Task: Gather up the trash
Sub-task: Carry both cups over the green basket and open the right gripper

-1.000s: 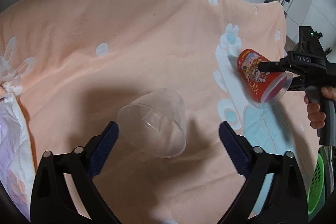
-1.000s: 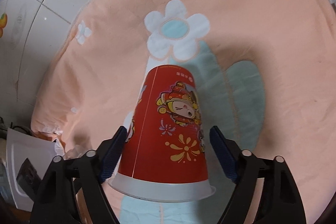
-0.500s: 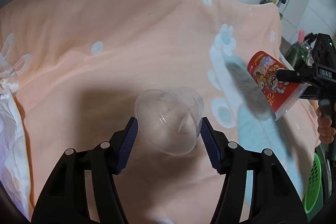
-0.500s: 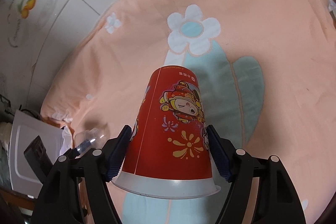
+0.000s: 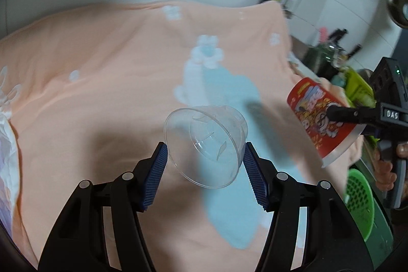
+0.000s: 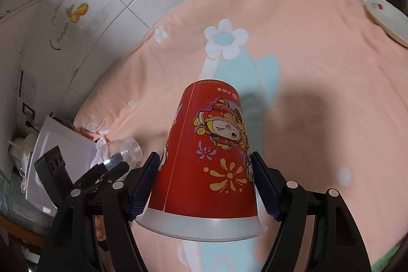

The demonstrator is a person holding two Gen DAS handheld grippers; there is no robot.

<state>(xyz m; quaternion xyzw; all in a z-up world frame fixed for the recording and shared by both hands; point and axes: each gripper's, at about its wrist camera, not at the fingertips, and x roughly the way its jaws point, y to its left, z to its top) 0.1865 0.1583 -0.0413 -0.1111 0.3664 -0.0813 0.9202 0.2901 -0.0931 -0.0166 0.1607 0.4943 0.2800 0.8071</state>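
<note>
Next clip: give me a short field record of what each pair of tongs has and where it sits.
left tongs: shut on clear plastic cup, rim toward camera, held above the cloth
right tongs: shut on red printed paper cup, white rim toward camera
surface: peach flowered cloth
nearby: green mesh basket at the cloth's right edge

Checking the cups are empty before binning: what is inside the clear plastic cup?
The clear plastic cup, held in the left hand-held gripper, looks empty; only blanket shows through it. Nothing is hidden, since its walls are transparent.
</note>
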